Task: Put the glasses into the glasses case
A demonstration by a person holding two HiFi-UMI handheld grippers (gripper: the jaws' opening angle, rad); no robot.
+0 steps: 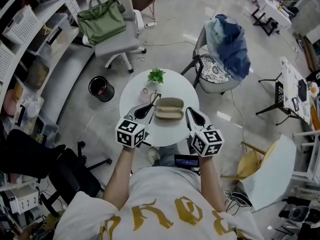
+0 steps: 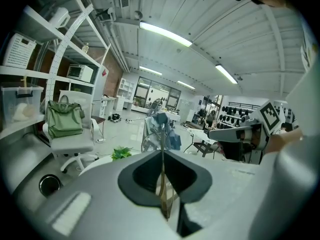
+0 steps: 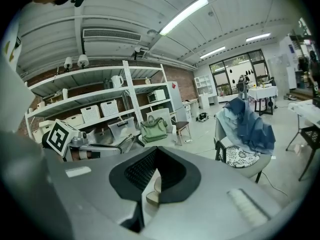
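A beige glasses case [image 1: 169, 109] lies closed on the round white table [image 1: 172, 86]. My left gripper [image 1: 153, 104] is just left of the case, shut on the thin-framed glasses [image 1: 151, 99]; in the left gripper view a slim temple [image 2: 163, 184] runs between the closed jaws of my left gripper [image 2: 162, 151]. My right gripper [image 1: 189, 111] hovers at the case's right end, shut and holding nothing. In the right gripper view a piece of the case [image 3: 151, 194] shows below the tips of my right gripper [image 3: 156, 151].
A small green plant [image 1: 156, 76] stands at the table's far edge. Around the table are a white chair with a green bag [image 1: 102, 19], a chair draped with blue clothes [image 1: 227, 46], a black bin [image 1: 101, 88] and shelving [image 1: 20, 44] on the left.
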